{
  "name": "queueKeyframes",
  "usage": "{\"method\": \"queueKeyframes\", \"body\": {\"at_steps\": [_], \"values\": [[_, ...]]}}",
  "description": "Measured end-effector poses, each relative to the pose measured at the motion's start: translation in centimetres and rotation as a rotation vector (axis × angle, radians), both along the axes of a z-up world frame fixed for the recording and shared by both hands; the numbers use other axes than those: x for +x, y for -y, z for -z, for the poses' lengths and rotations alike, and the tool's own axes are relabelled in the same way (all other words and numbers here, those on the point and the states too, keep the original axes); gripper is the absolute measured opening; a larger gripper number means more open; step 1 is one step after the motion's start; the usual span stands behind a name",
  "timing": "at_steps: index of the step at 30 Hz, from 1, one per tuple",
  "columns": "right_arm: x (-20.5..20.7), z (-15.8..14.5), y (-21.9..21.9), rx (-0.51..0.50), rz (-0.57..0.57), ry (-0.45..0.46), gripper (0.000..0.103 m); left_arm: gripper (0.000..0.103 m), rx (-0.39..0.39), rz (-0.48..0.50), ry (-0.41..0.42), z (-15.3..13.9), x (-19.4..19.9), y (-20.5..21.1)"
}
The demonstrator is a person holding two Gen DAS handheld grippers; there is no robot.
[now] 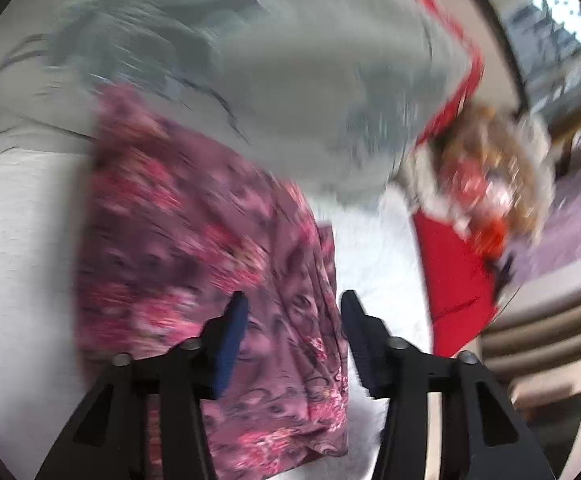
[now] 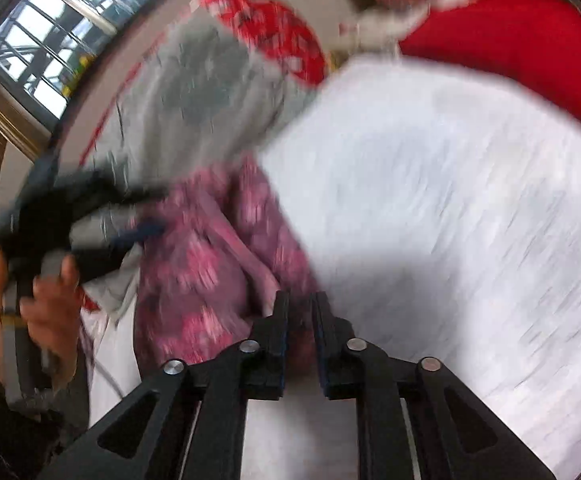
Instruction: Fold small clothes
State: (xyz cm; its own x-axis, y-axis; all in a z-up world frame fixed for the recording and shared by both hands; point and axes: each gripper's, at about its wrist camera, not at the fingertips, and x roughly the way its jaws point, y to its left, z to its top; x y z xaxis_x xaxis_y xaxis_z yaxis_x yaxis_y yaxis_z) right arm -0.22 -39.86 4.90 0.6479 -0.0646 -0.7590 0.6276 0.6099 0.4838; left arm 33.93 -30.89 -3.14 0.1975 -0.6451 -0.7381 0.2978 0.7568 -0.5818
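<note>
A pink and purple floral garment point(image 1: 194, 248) lies on the white bed surface point(image 1: 18, 240); both views are motion-blurred. My left gripper point(image 1: 294, 308) is open just above the garment's right edge, holding nothing. In the right wrist view the same garment point(image 2: 206, 264) hangs bunched, and my right gripper point(image 2: 300, 308) is nearly closed on a fold of it at its lower right edge. The left gripper point(image 2: 142, 232) and the hand holding it also show at the left of the right wrist view.
A grey patterned cloth point(image 1: 290, 72) lies beyond the floral garment. A red cloth point(image 1: 454, 280) and a brown and white stuffed toy point(image 1: 486, 180) sit to the right. White bedding point(image 2: 450, 208) spreads right. A window point(image 2: 46, 52) is at upper left.
</note>
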Motion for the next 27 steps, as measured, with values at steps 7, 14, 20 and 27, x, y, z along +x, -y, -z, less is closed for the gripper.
{"method": "queueKeyframes", "body": {"at_steps": [7, 14, 20, 27], "values": [[12.3, -0.4, 2.8, 0.066, -0.28, 0.079, 0.051, 0.056, 0.085, -0.158, -0.09, 5.5, 1.0, -6.5], [22.4, 6.7, 1.3, 0.071, -0.43, -0.202, 0.033, 0.056, 0.063, -0.151, -0.145, 9.0, 1.6, -6.9], [20.4, 3.6, 3.1, 0.026, -0.361, 0.021, 0.005, 0.059, 0.057, -0.145, -0.091, 9.7, 1.5, -7.1], [19.4, 7.0, 5.4, 0.12, -0.294, -0.114, 0.013, 0.059, 0.169, -0.1, -0.036, 9.9, 0.1, -4.9]]}}
